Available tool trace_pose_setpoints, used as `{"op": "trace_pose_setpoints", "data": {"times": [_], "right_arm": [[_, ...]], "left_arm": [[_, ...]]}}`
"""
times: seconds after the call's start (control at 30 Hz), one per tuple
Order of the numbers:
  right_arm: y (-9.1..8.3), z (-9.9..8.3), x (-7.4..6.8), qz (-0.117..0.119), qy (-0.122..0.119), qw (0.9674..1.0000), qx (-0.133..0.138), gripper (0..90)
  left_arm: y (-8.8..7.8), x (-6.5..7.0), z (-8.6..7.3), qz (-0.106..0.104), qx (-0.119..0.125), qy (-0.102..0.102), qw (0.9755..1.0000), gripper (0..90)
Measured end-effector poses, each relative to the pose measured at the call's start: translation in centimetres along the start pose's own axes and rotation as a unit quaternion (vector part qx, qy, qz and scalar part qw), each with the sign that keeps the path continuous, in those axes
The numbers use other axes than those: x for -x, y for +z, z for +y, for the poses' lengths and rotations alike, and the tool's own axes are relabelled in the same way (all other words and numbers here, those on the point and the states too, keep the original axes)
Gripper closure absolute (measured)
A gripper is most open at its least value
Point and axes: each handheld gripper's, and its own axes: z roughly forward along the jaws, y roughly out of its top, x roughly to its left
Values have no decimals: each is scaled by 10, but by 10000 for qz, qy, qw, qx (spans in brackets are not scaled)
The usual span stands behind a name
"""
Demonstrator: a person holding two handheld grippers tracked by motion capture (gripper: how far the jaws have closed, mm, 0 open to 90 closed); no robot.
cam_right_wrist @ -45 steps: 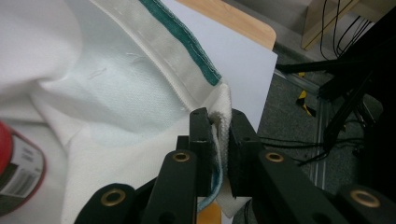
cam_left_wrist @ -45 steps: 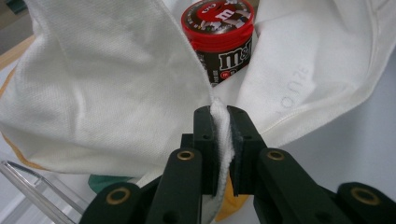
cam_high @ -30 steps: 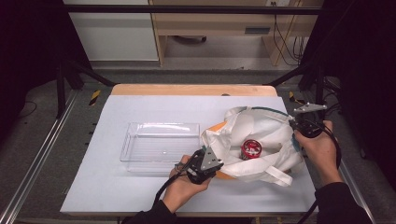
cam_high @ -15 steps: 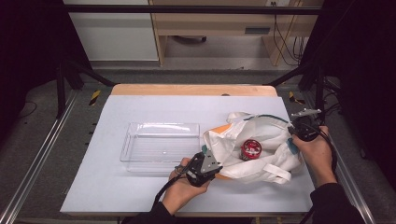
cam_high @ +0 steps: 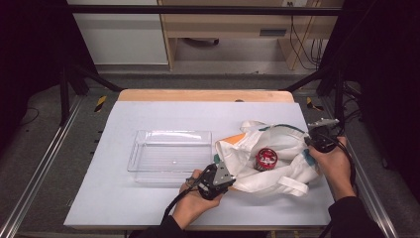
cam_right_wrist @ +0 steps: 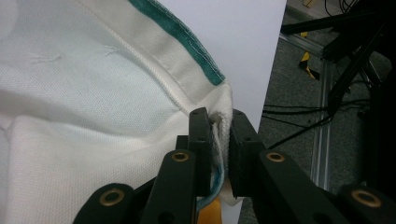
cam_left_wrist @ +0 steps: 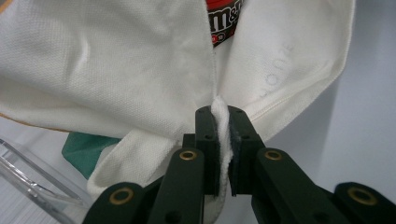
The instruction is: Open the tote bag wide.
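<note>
In the white bag (cam_high: 277, 163) (open-mouthed), 1 red can (cam_high: 266, 157).

Lab test bench: black metal frame (cam_high: 74, 74), white-topped table (cam_high: 148, 208), loose cables (cam_high: 297, 44), taped floor.

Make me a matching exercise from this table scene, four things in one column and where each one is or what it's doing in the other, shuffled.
1. white cloth bag
2. red tin
3. clear plastic tray
4. left gripper

a. empty, left of the bag
b. lies in the bag's open mouth
c. held at two edges
d. shut on the bag's near edge

Pairs: 1-c, 2-b, 3-a, 4-d
</note>
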Motion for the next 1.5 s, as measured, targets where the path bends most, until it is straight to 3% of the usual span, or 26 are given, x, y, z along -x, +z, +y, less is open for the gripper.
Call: {"op": "trace_pose_setpoints", "data": {"times": [0.3,0.67,1.07,1.2,1.3,1.33,1.5], "right_arm": [[1,-1,0,-24,-7,10000,-12,819],[9,-1,-2,-91,-88,9997,-231,814],[12,-5,-3,-63,8,9997,-256,798],[6,-4,-3,-131,67,9998,-116,721],[-2,-4,-1,-142,62,9998,118,600],[-6,-3,-3,-111,190,9996,176,560],[-28,-1,-9,116,160,9990,396,403]], "left_arm": [[1,1,-2,-40,-32,8,10000,847],[1,3,-5,-60,-78,61,9999,850],[2,4,-6,-39,-99,87,9999,850],[2,5,-3,15,-41,107,9999,838],[1,6,-1,88,-5,161,9998,809],[0,6,0,120,29,170,9998,789],[-7,5,12,354,76,248,9990,623]]}}
